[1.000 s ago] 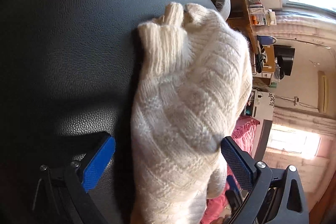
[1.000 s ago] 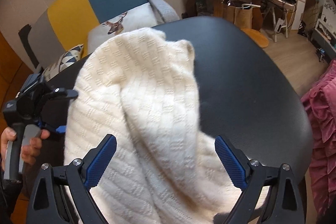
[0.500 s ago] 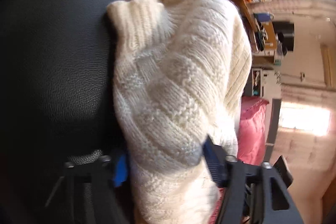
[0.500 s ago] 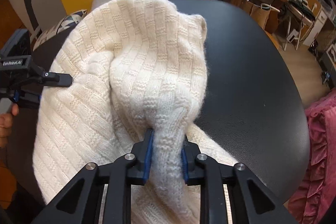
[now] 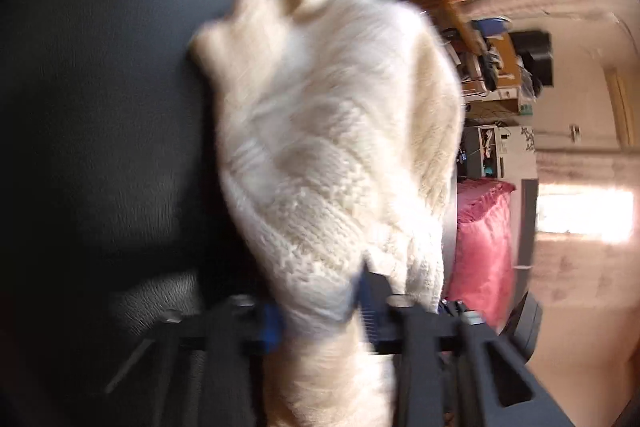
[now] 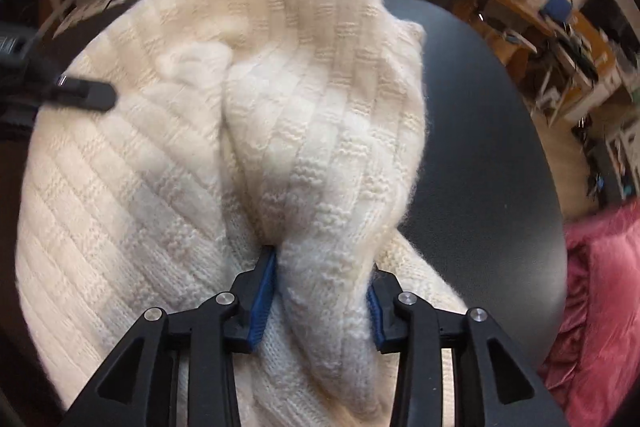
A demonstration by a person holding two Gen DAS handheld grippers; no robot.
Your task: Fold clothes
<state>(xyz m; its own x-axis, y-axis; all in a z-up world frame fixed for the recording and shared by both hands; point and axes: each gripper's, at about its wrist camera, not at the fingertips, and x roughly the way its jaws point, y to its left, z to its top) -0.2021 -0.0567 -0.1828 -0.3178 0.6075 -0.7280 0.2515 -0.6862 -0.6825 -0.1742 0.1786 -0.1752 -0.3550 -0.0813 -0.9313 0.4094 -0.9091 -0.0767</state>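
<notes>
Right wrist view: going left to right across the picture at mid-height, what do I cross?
Left gripper poking in from the left edge → cream knit sweater → bare black table top → pink fabric at the right edge.

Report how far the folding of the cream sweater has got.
Done: both tongs have hold of the sweater, which lies bunched on the black table. In hand: the left tongs are closing on a pinch of knit; the right tongs clamp a thick ridge, their jaws easing slightly. Left: no neat fold shows yet; the sweater is rumpled, so all the folding remains.
</notes>
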